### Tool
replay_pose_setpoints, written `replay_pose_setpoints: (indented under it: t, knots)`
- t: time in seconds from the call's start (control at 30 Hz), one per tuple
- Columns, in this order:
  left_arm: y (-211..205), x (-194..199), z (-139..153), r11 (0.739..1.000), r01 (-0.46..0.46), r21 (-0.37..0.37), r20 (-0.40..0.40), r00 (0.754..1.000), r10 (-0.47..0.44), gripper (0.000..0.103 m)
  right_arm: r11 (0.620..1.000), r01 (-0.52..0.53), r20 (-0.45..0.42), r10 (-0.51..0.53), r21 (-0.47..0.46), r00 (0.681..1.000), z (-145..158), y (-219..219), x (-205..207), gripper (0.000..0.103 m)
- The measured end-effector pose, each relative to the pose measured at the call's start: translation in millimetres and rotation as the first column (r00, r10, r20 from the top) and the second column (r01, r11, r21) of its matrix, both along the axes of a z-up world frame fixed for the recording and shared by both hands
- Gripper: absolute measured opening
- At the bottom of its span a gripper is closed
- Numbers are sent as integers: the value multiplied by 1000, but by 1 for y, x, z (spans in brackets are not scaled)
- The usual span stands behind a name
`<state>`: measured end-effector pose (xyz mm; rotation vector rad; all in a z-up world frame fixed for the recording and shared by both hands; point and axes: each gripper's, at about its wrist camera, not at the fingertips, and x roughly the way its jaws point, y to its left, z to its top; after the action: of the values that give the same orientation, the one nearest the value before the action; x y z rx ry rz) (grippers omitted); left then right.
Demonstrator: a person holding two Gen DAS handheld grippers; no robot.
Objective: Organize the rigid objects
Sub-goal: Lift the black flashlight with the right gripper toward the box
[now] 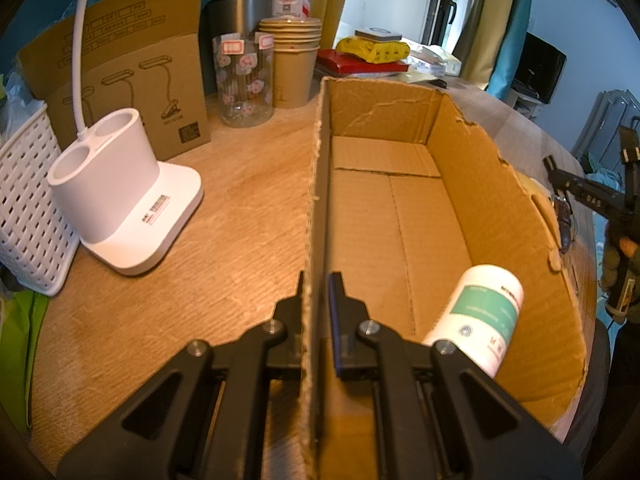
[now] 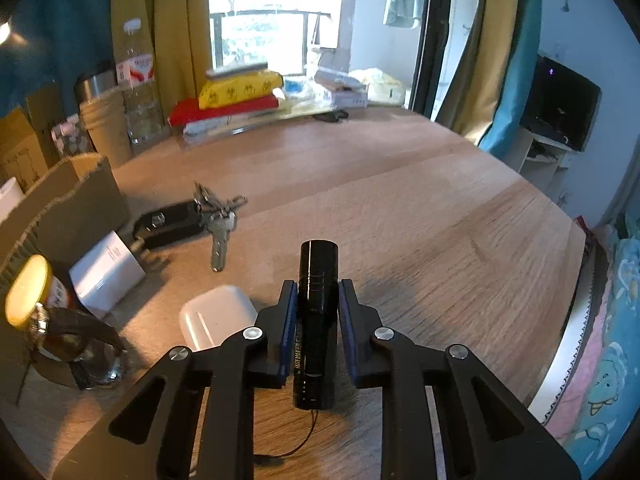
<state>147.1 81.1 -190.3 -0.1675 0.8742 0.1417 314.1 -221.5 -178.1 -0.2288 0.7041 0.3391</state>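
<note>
I saw a wooden table carrying everything. On its left part stood a white lamp base, a white woven basket, a printed cardboard sheet, a patterned glass jar and stacked paper cups. A torn cardboard box sat mid-table. To its right lay a key bunch, a white earbud case and a white card. Books and a yellow packet were piled at the far edge.
</note>
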Motion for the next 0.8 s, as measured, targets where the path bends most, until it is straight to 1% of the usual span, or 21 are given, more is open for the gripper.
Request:
replay_pose_setpoints:
  t: [0.17, 0.37, 0.57, 0.8]
  knots:
    - [0, 0, 0, 1000, -1, 1, 3, 1000, 1, 8, 999, -17, 43, 16, 33, 999, 22, 2, -14, 22]
    - [1, -2, -1, 1000, -1, 0, 7, 1000, 1, 8, 997, -65, 110, 61, 39, 992, 50, 17, -37, 22]
    - [1, -2, -1, 1000, -1, 0, 7, 1000, 1, 8, 992, -115, 191, 102, 60, 976, 84, 33, -60, 22]
    - [1, -2, -1, 1000, -2, 0, 8, 1000, 2, 8, 985, -160, 242, 140, 64, 960, 107, 48, -75, 22]
